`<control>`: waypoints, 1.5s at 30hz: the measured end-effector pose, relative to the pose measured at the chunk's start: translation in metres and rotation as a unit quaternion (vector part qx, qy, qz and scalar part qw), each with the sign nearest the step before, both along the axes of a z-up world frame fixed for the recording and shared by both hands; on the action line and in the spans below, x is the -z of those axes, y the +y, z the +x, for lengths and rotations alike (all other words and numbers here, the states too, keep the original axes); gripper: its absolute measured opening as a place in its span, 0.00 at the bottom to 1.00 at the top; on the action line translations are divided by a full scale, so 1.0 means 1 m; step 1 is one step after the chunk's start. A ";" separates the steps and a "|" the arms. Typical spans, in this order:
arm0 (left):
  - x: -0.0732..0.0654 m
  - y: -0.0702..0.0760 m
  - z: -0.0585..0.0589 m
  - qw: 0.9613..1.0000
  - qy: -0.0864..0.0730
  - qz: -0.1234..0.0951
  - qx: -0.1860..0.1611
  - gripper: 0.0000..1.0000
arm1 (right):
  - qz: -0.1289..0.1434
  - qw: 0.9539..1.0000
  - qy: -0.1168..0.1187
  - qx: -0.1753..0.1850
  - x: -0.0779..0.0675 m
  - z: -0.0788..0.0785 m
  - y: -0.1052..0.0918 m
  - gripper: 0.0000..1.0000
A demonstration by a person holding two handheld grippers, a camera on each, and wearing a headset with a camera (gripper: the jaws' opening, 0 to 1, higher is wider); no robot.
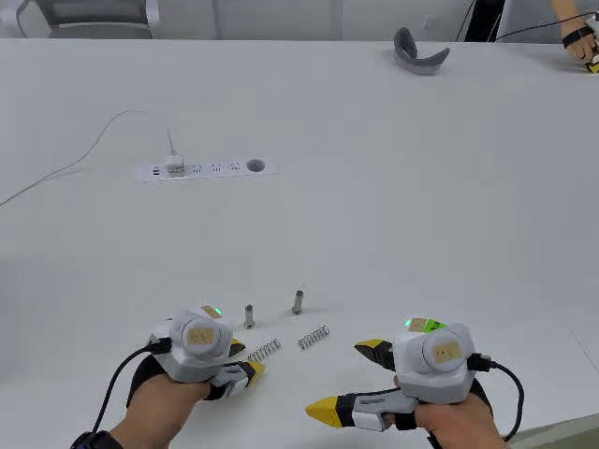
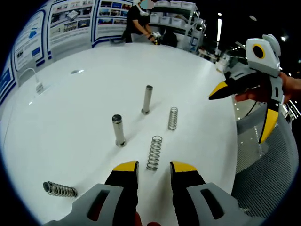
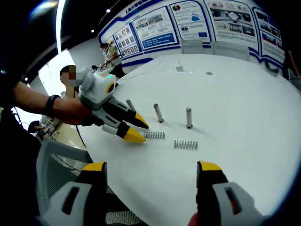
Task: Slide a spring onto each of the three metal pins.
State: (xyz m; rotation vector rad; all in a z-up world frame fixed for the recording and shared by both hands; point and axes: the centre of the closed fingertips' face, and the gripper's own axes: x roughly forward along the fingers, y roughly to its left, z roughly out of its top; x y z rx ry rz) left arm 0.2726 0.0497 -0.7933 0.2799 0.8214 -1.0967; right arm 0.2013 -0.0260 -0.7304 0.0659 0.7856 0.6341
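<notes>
Your two upright silver metal pins [image 1: 249,316] stand bare, thin wire coil springs [image 1: 314,337] loose beside them; left hand-held gripper [image 2: 154,165] and right hand-held gripper [image 3: 152,165] are released, empty.

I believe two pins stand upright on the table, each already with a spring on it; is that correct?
Not quite. The nearer pin and farther pin stand upright but bare; the nearer spring and farther spring lie loose on the table beside them, as the left gripper view shows.

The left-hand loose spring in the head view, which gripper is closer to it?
Left. The left gripper aims at the spring, tips just short of it; the right gripper hangs open farther off, past the other spring.
</notes>
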 end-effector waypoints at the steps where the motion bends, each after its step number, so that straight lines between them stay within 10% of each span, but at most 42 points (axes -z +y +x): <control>1: 0.002 0.000 0.000 1.000 -0.003 0.002 0.003 0.27 | 0.001 1.000 0.000 0.000 0.000 0.000 0.000 0.79; 13: 0.006 -0.006 0.006 0.999 -0.039 0.017 0.011 0.13 | 0.002 1.000 0.005 -0.005 0.000 -0.002 0.004 0.79; 27: -0.001 0.006 0.000 1.000 -0.018 0.005 0.001 0.11 | 0.014 1.000 0.004 -0.005 -0.002 0.001 0.007 0.79; 45: -0.028 0.039 -0.011 1.000 -0.028 -0.009 -0.007 0.11 | 0.046 0.999 0.004 -0.010 -0.010 0.007 0.021 0.75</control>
